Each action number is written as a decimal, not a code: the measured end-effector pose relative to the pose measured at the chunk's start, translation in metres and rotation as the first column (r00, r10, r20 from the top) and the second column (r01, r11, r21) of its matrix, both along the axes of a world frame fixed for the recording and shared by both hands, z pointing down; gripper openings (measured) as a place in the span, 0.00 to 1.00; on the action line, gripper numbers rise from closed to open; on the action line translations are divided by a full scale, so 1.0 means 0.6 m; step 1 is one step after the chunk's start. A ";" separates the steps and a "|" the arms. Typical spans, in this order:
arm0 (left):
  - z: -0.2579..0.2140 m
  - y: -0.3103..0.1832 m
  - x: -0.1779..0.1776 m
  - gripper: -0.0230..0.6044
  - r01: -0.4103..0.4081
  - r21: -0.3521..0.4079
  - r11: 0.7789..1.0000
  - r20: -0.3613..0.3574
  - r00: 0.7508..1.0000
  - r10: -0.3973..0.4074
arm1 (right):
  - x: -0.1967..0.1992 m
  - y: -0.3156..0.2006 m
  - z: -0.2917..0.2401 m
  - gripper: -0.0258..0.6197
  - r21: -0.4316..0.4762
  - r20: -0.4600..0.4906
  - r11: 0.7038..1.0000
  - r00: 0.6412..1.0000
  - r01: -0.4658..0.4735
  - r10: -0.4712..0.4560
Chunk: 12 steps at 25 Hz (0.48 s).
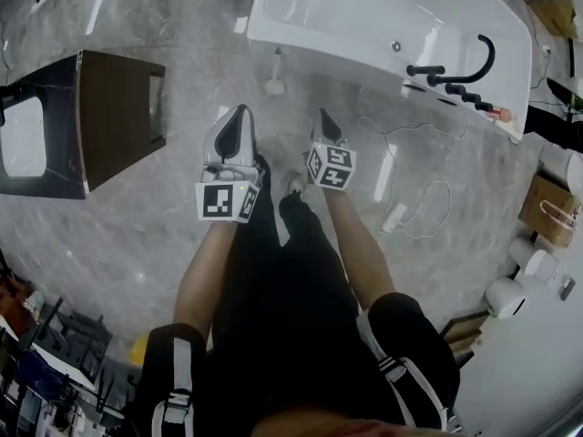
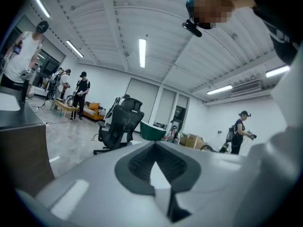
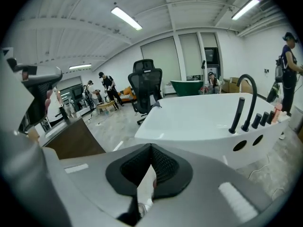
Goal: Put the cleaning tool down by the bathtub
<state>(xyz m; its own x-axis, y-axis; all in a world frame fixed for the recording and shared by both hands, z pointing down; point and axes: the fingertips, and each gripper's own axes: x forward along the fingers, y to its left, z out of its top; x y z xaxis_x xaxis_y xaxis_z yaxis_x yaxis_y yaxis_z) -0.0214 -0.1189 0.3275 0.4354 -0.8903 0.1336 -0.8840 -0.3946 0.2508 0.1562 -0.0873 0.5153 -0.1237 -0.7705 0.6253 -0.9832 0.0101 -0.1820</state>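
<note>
The cleaning tool [image 1: 275, 73], a short white handle on a round base, stands upright on the grey floor just in front of the white bathtub [image 1: 364, 16], and nothing holds it. My left gripper [image 1: 240, 109] points at the floor a little nearer to me than the tool, its jaws shut and empty. My right gripper [image 1: 322, 114] hangs beside it to the right, also shut with nothing in it. In the right gripper view the bathtub [image 3: 203, 117] with its black faucet [image 3: 246, 98] fills the middle. The left gripper view looks up at the ceiling and a black office chair [image 2: 120, 122].
A dark brown cabinet [image 1: 114, 116] with a sink stands on the left. A white cable and power strip [image 1: 396, 215] lie on the floor to the right. A paper bag [image 1: 547, 209] and white rolls [image 1: 521, 276] sit at the far right. Several people stand in the background.
</note>
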 end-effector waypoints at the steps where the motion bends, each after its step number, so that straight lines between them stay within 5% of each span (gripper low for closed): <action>1: -0.015 0.010 0.007 0.05 -0.003 0.008 1.000 0.000 1.000 0.003 | 0.006 0.009 -0.023 0.04 0.015 0.004 1.000 1.000 -0.001 0.000; 12: -0.117 0.128 0.075 0.05 -0.035 0.073 0.997 0.006 0.999 0.034 | 0.050 0.099 -0.238 0.04 0.191 0.033 0.981 0.999 0.026 -0.033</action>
